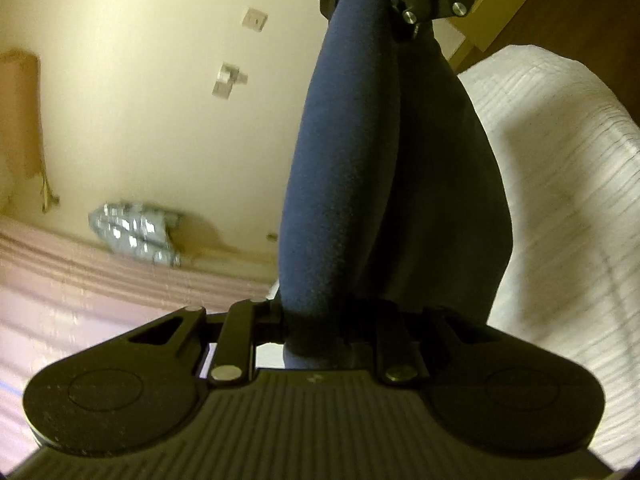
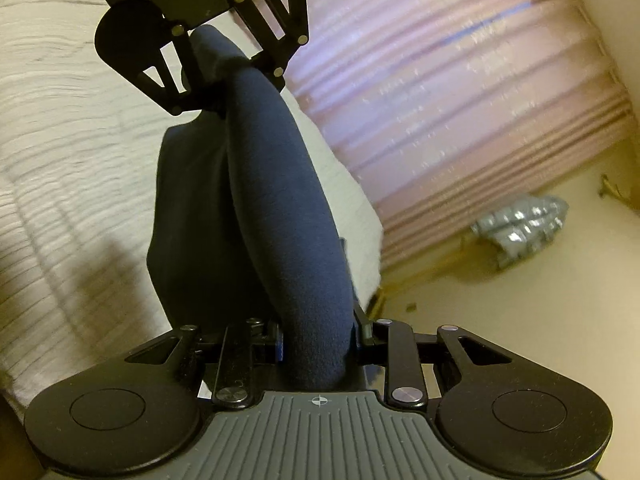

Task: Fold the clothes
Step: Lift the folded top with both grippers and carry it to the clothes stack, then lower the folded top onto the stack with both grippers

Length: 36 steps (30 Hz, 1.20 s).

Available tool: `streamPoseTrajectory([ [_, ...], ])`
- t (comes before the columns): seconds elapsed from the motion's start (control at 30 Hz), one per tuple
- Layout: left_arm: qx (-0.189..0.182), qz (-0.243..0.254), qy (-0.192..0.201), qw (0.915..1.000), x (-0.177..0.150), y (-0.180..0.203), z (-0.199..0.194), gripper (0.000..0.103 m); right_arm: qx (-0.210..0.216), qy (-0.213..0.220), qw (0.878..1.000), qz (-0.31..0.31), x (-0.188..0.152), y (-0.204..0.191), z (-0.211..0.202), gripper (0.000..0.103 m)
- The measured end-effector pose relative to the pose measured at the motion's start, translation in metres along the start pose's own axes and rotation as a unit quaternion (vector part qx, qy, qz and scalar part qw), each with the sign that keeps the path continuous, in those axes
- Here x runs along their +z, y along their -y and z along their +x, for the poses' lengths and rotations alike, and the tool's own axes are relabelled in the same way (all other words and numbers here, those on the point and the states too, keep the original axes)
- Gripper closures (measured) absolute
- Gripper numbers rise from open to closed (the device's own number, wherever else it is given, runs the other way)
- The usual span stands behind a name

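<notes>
Left wrist view showed my left gripper [image 1: 320, 332] clenched on one end of the dark blue garment [image 1: 360, 168], which stretched taut above the white bedcover [image 1: 560, 200] to my right gripper [image 1: 384, 4], clamped on the other end.

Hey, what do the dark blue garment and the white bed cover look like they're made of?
Dark blue garment: probably a soft knit or fleece, matte with a faintly fuzzy surface, and it bends into rounded rolls rather than sharp creases.
White bed cover: looks like a woven or quilted textile, matte, with fine parallel ribs; the exact fibre cannot be told.
</notes>
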State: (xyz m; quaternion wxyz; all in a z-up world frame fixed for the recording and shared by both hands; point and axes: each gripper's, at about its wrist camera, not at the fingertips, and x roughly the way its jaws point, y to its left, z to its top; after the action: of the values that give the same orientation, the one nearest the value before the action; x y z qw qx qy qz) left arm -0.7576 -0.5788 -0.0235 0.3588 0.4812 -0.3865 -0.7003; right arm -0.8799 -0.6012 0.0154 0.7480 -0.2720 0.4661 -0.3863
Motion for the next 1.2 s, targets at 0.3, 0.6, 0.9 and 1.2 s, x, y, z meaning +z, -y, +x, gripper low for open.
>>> streamPoseTrajectory([
  [0.3,0.014,-0.014,0.017,0.9997,0.019,-0.068,0.109,0.084,-0.020,-0.015,1.000,0.013,-0.024,0.075,0.060,0.075],
  [0.6,0.079,-0.024,-0.040,0.9958,0.047,-0.164,0.250,0.084,-0.045,0.047,0.998,-0.026,-0.062,0.211,0.190,0.075],
  [0.9,0.020,-0.048,-0.081,0.9953,0.035,-0.085,0.380,0.084,-0.056,0.052,0.997,-0.032,-0.126,0.205,0.302,0.075],
  [1.2,-0.069,-0.026,-0.103,0.9920,0.011,0.018,0.393,0.078,0.079,-0.011,0.996,-0.035,-0.196,0.090,0.331,0.073],
])
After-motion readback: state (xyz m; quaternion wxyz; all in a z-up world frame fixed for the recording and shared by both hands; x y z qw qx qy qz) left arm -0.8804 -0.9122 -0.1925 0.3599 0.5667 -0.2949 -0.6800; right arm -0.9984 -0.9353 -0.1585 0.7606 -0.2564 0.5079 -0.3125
